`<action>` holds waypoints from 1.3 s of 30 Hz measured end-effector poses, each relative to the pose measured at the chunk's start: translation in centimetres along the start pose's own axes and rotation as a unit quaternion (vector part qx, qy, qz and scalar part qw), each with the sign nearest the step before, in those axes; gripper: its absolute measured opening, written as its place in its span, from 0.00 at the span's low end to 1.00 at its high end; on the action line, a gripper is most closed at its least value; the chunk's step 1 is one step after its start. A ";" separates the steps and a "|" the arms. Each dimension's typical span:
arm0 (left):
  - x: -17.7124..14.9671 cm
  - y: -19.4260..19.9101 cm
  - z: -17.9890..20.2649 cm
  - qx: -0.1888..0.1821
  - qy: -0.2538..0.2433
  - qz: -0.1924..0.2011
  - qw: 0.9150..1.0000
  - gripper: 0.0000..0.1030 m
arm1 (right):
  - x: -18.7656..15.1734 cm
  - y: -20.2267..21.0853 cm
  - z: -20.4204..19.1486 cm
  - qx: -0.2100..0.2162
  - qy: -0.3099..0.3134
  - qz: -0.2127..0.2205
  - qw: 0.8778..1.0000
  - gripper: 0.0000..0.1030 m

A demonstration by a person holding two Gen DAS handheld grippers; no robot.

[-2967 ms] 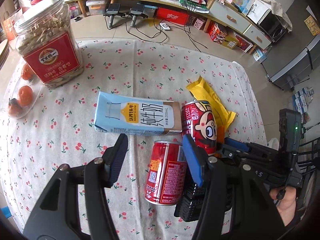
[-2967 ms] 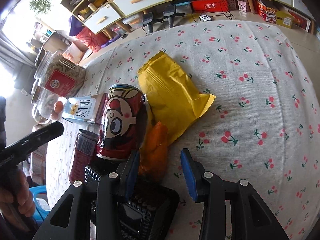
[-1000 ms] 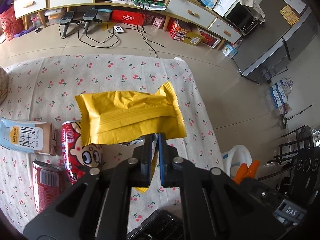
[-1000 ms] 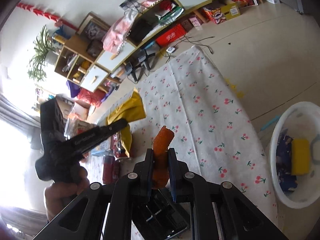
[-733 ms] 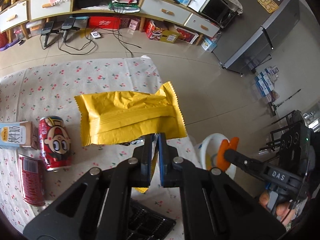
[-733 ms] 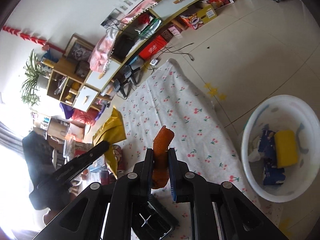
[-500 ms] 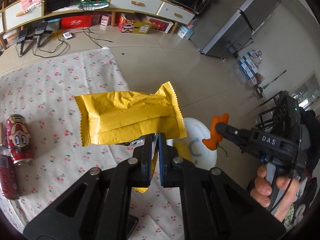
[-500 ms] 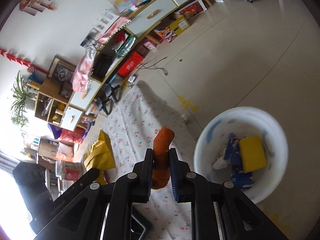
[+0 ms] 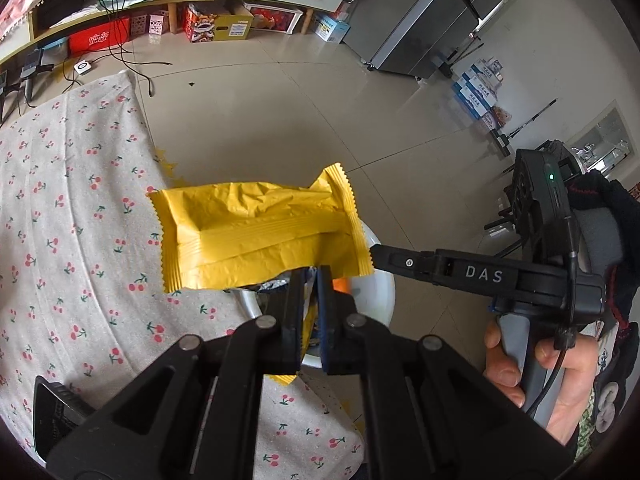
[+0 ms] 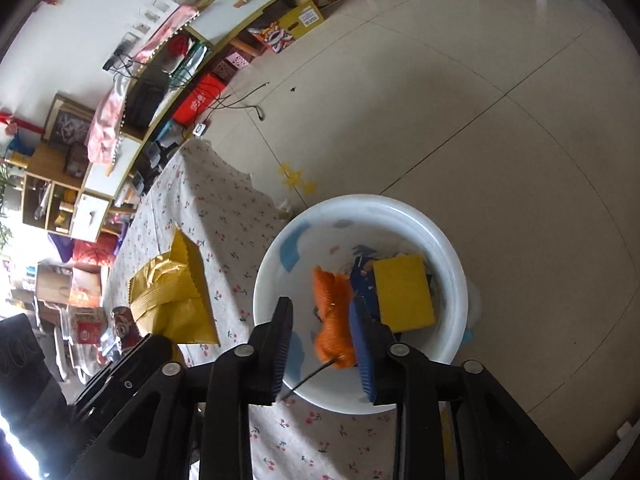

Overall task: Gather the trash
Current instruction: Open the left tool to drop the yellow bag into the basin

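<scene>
Left gripper [image 9: 308, 280]: jaws together, clamped on lower edge of yellow wrapper [image 9: 256, 236]; wrapper in the air, over table edge and basin.
Right gripper [image 10: 320, 316]: jaws opening, apart; orange peel [image 10: 332, 312] between them, blurred, cannot tell if right pad touches it.
Basin [image 10: 448, 256]: white, on floor just beside table [image 10: 216, 216]; inside a yellow pack [image 10: 404, 294] and blue scraps.
Table: cherry-print cloth.

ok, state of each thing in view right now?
left gripper: shut on yellow wrapper, held in the air
right gripper: jaws opening, over the basin
orange peel: released, between the parted jaws
white basin: on floor, holds trash
</scene>
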State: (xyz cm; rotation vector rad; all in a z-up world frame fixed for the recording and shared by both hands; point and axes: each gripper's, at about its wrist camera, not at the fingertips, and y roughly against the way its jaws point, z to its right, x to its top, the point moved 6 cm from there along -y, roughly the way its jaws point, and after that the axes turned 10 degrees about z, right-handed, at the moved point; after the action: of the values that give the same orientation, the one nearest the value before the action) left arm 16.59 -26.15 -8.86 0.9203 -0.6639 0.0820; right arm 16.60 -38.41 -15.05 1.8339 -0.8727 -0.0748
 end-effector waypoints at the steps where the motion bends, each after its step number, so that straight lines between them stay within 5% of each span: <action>1: -0.1 -0.3 0.1 0.001 -0.001 -0.003 1.000 0.07 | 0.0 0.1 0.1 0.002 -0.005 -0.001 1.000 0.45; 12: -2.8 -5.7 3.3 -0.009 -0.043 -0.056 0.997 0.08 | 1.9 4.7 4.0 -0.035 -0.085 0.094 0.991 0.47; 16: -2.5 -6.8 2.5 0.015 -0.045 -0.056 0.997 0.38 | 1.9 4.8 3.6 -0.027 -0.084 0.096 0.991 0.47; 27: -2.4 -0.1 -2.1 0.034 -0.017 -0.031 0.999 0.41 | 1.6 3.6 0.5 -0.013 -0.055 0.085 0.995 0.46; 35: -2.7 8.0 -10.7 0.102 0.034 0.009 0.994 0.42 | -0.1 1.4 -6.1 0.016 0.031 0.061 0.998 0.46; 39: -2.5 13.1 -16.5 0.162 0.059 0.031 0.985 0.48 | -1.5 0.2 -9.6 0.039 0.065 0.042 0.996 0.46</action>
State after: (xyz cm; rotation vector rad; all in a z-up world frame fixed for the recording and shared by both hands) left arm 18.38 -5.03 -7.96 1.1969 -0.5789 0.3049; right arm 19.54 -30.04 -11.17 1.8497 -0.8703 0.1321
